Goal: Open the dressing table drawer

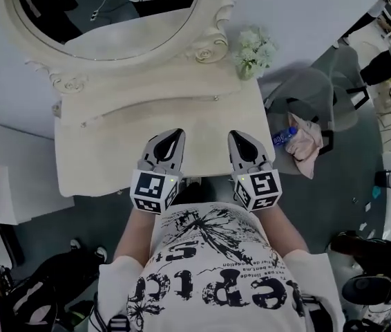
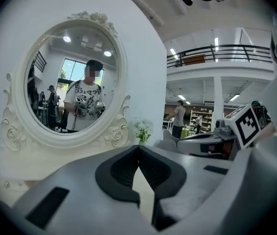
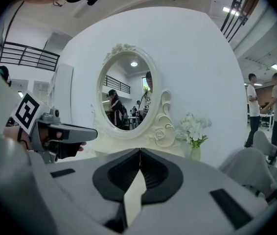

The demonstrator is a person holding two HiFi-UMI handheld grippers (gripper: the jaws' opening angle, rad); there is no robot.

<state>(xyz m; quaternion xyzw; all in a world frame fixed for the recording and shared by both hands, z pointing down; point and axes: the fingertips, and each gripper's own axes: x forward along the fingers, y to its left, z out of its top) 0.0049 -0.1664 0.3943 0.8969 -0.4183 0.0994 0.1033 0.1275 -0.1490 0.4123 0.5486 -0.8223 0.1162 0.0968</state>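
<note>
The cream dressing table (image 1: 106, 151) stands against the wall, with its oval mirror (image 1: 106, 12) above it. Two small knobs (image 1: 83, 124) (image 1: 215, 97) show on the low tier under the mirror. The table's front face is hidden below its top edge. My left gripper (image 1: 177, 133) and right gripper (image 1: 237, 135) hover side by side over the front part of the tabletop, pointing at the mirror. Both are shut with nothing between the jaws, as the left gripper (image 2: 138, 148) and right gripper (image 3: 140, 151) show in their own views. Neither touches the table.
A vase of white flowers (image 1: 254, 50) stands at the table's back right corner. Right of the table is a grey-covered chair (image 1: 320, 95) with a pink cloth (image 1: 306, 144) and a bottle (image 1: 284, 137). A white cabinet (image 1: 9, 185) is at the left. People stand in the background.
</note>
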